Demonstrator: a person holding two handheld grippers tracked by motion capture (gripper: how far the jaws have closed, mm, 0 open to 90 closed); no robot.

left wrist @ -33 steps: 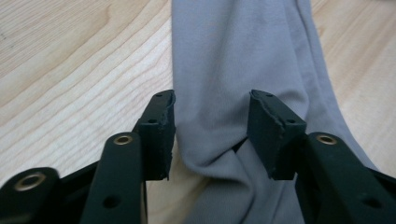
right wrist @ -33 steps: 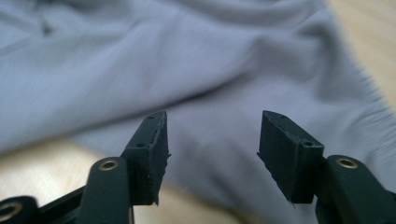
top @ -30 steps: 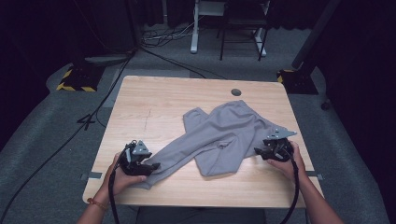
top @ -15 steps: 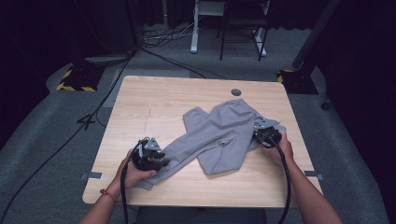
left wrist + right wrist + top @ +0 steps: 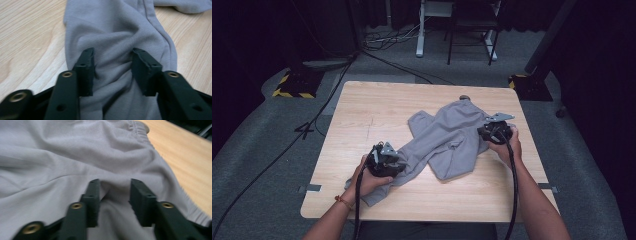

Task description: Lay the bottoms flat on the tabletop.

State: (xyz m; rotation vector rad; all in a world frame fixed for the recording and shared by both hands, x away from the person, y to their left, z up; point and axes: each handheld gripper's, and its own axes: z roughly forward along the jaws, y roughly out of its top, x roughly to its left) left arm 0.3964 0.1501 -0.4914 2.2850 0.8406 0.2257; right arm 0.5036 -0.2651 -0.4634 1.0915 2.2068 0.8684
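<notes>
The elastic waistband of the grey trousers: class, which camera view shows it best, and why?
The right gripper view: the gathered waistband runs close along the cloth's edge beside the bare table. The high view shows the whole grey trousers, the waistband only small at the far end. The left gripper view shows a leg with a seam.

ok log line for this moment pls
scene: grey trousers on wooden table | left gripper: jaws just opening, cloth bunched between | right gripper: same, near waistband

Bright lit table (image 5: 362, 115); dark surroundings; soft close-up blur
</notes>
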